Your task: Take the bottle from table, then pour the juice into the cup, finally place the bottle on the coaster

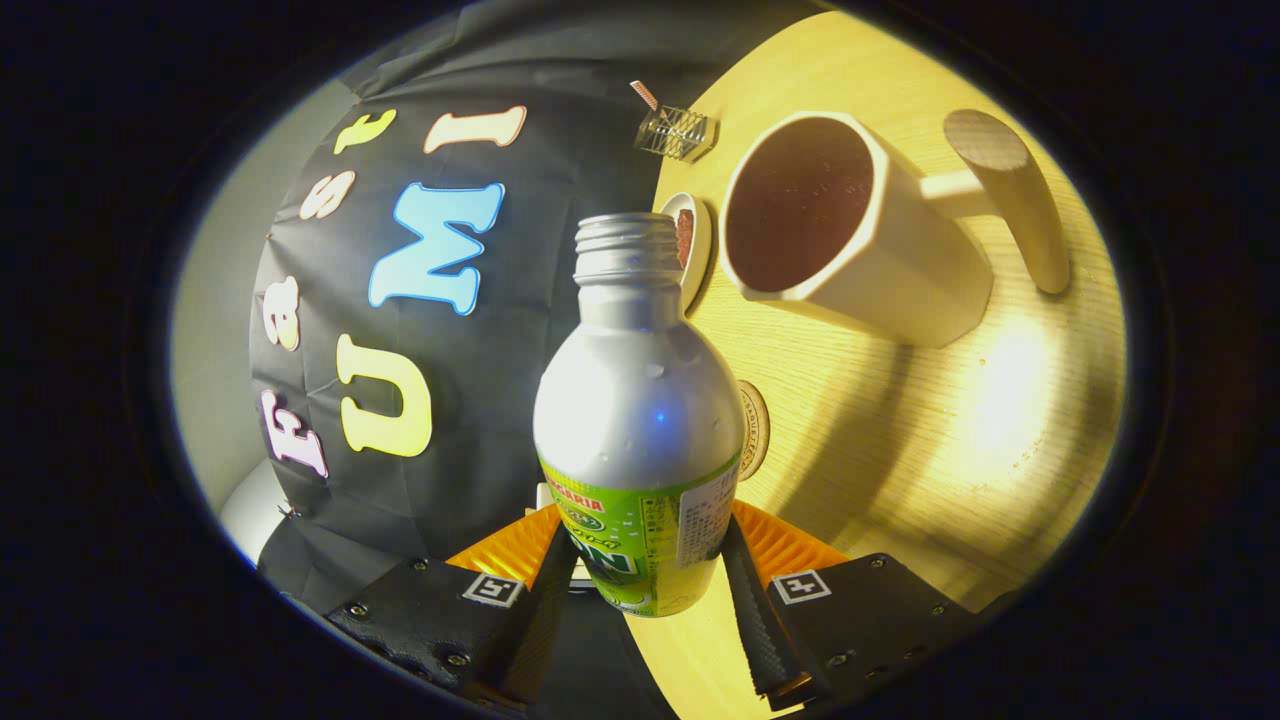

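Note:
A silver bottle [640, 420] with a green label and an uncapped threaded neck sits between my fingers, and my gripper [645, 580] is shut on the bottle at its label. The view is rolled sideways, so the wooden table [960, 440] stands like a wall beside the bottle. Beyond the bottle's neck is a cream cup [850, 230] with a thick handle, its inside dark. A round coaster [753, 428] lies on the table just behind the bottle's shoulder, mostly hidden by it.
A small white dish [690, 240] with something reddish in it sits beside the cup, behind the bottle's neck. A small wire holder [677, 130] stands farther back at the table's edge. The booth's black cloth hangs beyond the table.

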Tool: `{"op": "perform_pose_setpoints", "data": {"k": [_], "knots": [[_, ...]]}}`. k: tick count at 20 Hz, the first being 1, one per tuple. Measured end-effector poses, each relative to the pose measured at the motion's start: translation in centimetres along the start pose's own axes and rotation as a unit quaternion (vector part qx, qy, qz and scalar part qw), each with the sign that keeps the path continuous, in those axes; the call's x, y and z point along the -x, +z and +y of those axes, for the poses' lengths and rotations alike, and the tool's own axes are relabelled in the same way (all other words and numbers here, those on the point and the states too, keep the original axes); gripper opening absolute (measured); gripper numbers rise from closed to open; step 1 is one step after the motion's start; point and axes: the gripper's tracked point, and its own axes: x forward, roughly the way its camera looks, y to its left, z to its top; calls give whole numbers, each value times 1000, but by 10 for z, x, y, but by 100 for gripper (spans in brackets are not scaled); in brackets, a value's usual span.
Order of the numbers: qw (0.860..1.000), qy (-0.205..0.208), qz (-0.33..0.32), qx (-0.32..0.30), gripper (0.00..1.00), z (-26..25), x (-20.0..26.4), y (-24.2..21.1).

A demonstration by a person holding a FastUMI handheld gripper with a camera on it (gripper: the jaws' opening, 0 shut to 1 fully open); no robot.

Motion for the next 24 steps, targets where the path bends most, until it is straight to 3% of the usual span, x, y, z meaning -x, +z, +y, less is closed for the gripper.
{"op": "perform_pose_setpoints", "data": {"k": [24], "knots": [[988, 20, 22, -154, 75, 22, 6, 7]]}}
